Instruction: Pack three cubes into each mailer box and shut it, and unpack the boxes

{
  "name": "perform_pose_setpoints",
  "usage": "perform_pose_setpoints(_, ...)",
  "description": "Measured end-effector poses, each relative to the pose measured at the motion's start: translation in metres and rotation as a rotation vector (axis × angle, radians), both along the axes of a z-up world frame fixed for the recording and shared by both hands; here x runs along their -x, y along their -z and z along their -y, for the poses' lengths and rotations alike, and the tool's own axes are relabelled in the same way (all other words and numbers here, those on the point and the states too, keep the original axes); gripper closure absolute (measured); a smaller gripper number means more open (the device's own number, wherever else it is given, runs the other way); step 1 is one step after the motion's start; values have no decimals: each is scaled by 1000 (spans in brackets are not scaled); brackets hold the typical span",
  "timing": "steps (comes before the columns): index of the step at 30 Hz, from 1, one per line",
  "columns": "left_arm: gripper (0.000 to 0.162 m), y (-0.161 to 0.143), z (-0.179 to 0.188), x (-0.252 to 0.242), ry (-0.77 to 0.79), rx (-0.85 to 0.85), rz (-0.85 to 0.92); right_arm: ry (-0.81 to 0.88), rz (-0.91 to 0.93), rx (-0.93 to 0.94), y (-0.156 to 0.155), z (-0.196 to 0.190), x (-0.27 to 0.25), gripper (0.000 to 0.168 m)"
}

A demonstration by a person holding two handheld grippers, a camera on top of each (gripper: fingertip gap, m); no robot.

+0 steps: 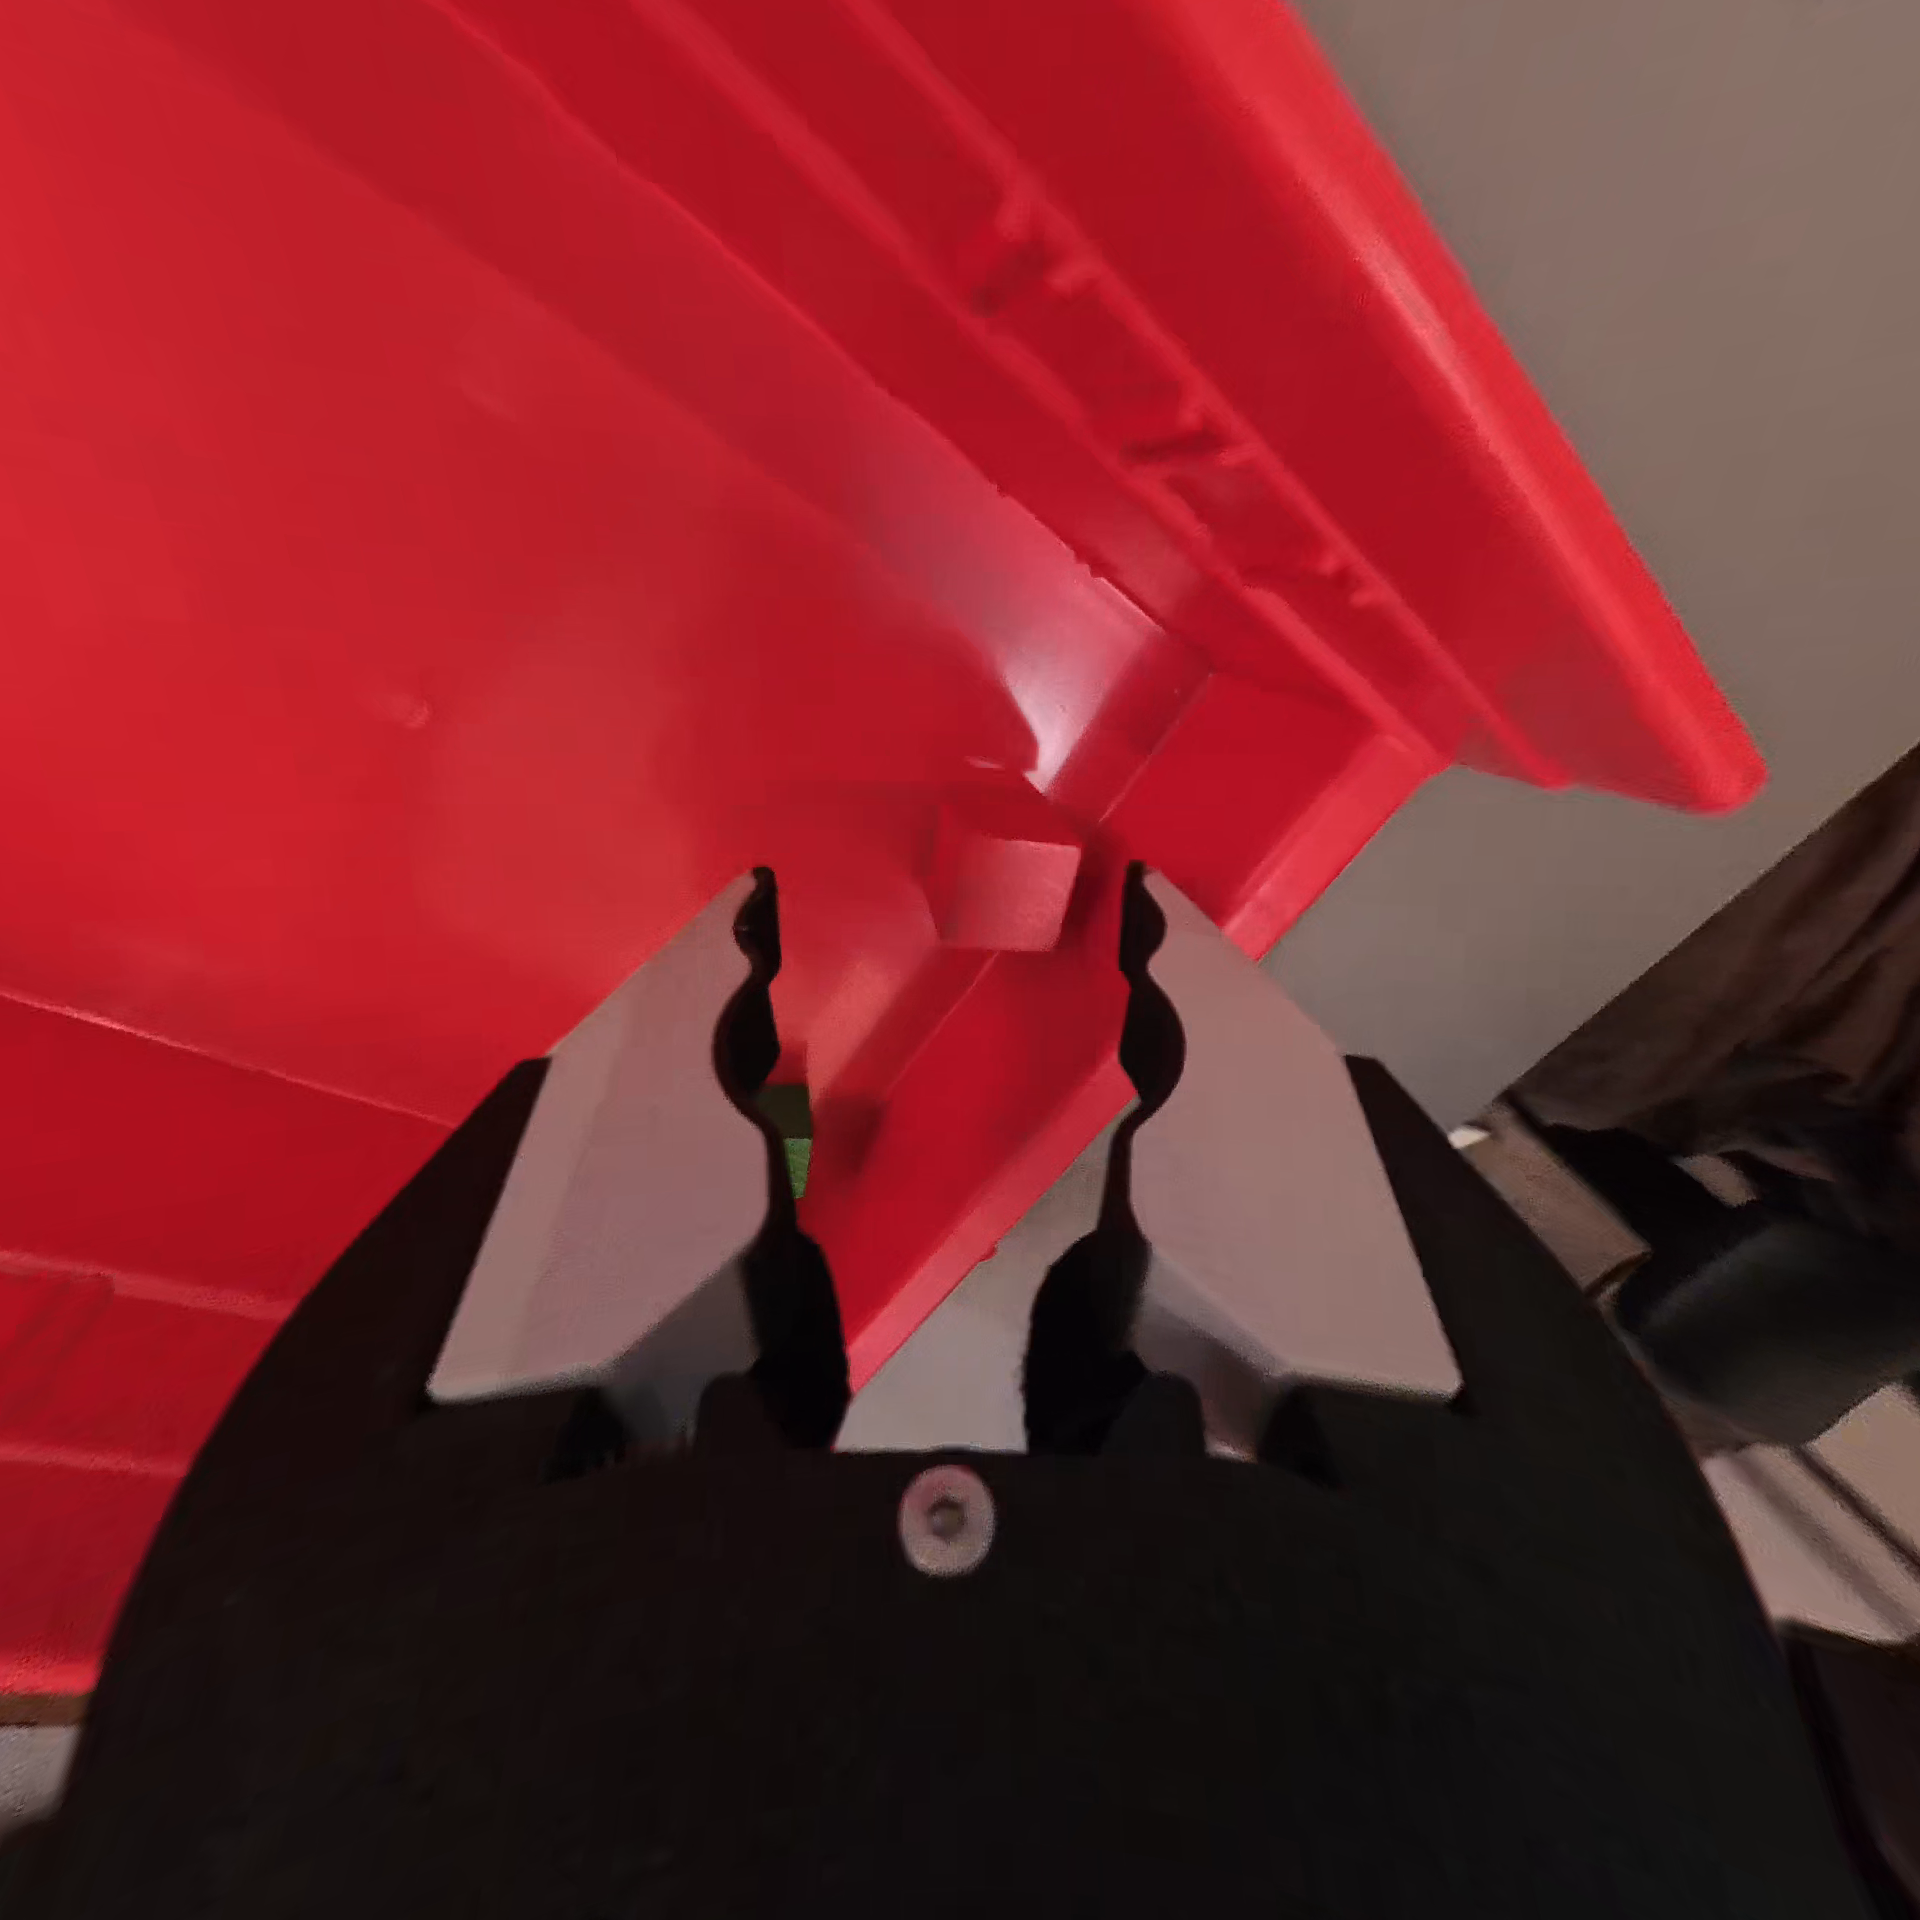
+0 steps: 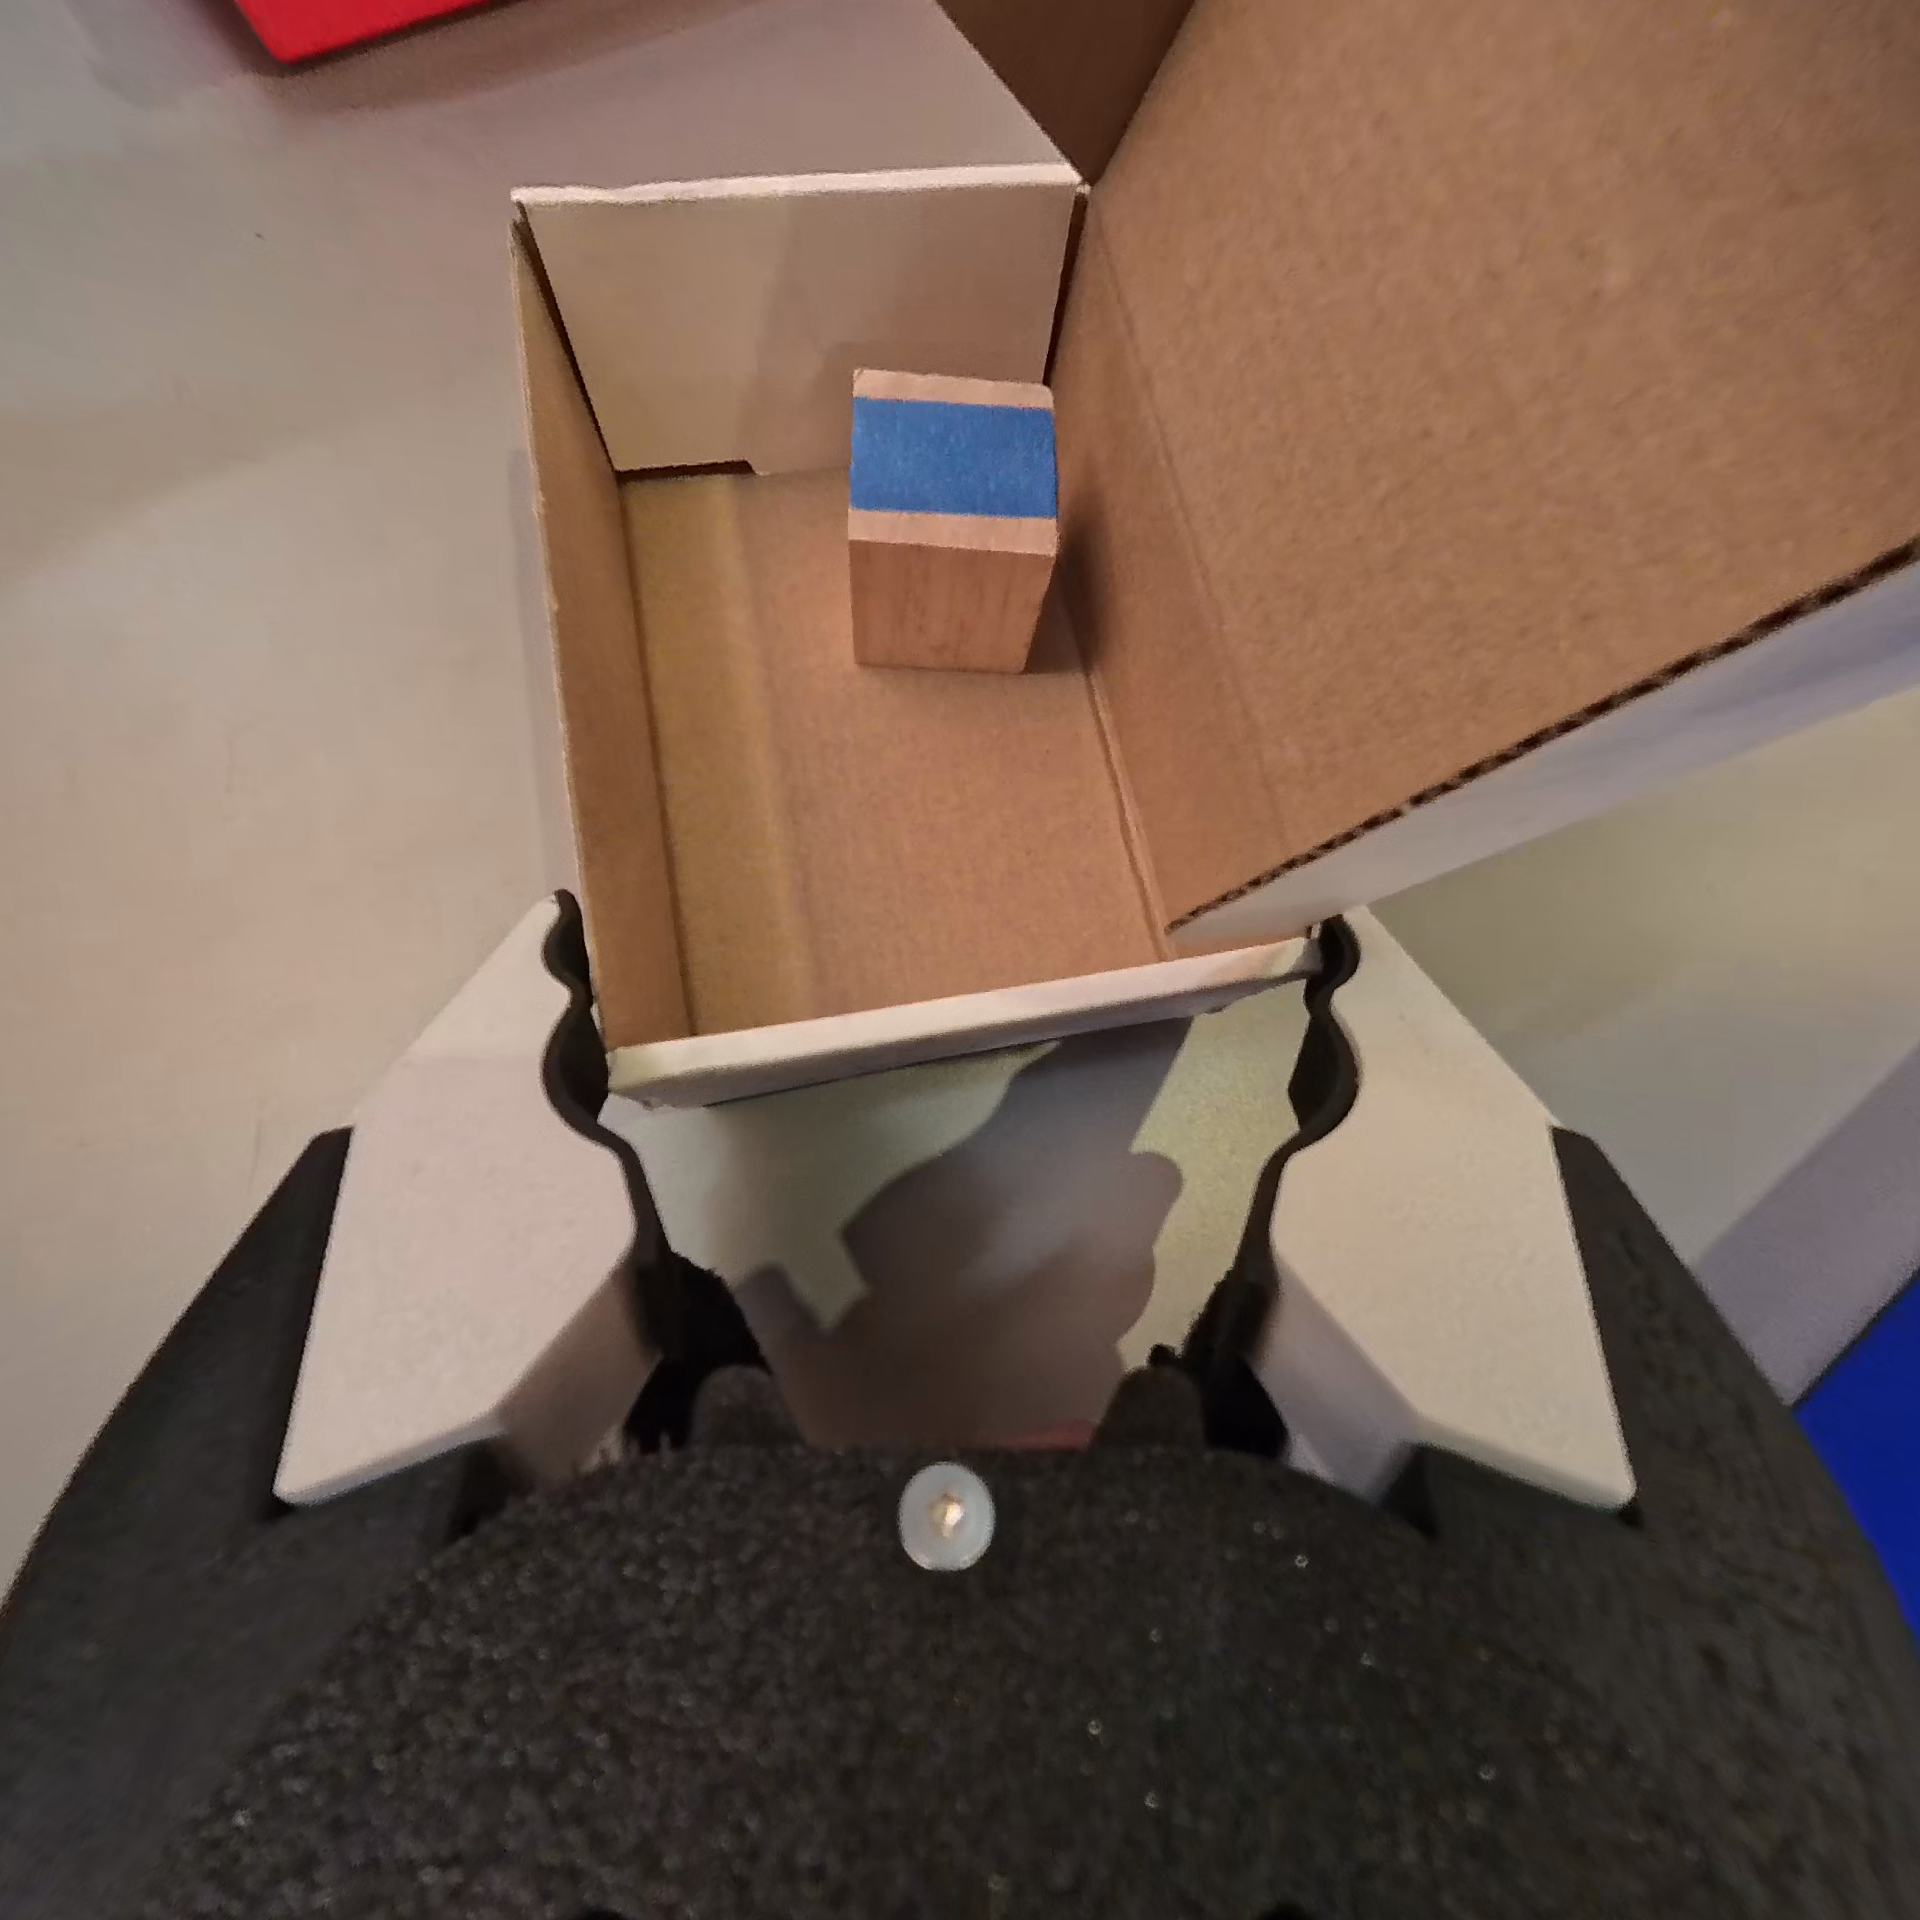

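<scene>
Right gripper (image 2: pixel 951 997), jaws wide, straddles the near wall of the mailer box (image 2: pixel 935 1023); the blue-taped cube (image 2: pixel 951 520) lies straight ahead, while the left gripper (image 1: pixel 948 904), jaws part-open and empty, faces a red bin (image 1: pixel 520 520).

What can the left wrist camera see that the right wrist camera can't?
Only the left wrist view shows the inside of a big red bin, with a block just past the open left gripper.

Only the right wrist view shows an open mailer box with one cube, blue tape on top, standing in its far corner. The open right gripper is at the box's near wall.

Both show light fingers on a black body. A red corner in the right wrist view may be that bin.
</scene>
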State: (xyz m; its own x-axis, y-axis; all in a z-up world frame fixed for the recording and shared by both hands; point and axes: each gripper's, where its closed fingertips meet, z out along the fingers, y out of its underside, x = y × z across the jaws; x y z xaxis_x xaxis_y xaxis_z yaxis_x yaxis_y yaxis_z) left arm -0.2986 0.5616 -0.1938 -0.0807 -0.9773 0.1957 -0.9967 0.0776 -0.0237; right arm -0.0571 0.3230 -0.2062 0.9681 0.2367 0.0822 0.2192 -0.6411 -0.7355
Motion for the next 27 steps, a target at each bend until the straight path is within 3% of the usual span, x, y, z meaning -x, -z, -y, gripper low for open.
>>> perform_pose_setpoints(2,107,1,-10,-3,-106,-46,-6,0,2,-1,0,0,0,35)
perform_pose_setpoints(5,106,-5,-13,-11,-209,-89,33,-2,-3,-4,0,0,0,35)
perform_pose_setpoints(10,100,-8,-1,-12,-703,57,-11,-4,2,-2,0,0,0,35)
perform_pose_setpoints(14,98,2,-8,4,-797,-91,-72,-7,7,-1,0,0,0,35)
perform_pose_setpoints(16,89,2,-3,3,-839,-80,-69,-7,6,0,0,1,0,34)
perform_pose_setpoints(24,88,6,10,-1,-938,5,-43,-12,6,1,0,1,0,34)
perform_pose_setpoints(25,97,8,11,0,-940,6,-52,-12,5,0,0,1,0,34)
perform_pose_setpoints(26,126,10,12,2,-942,13,-62,-12,6,1,0,1,0,34)
perform_pose_setpoints(27,135,12,13,2,-956,44,-67,-13,6,1,0,1,0,35)
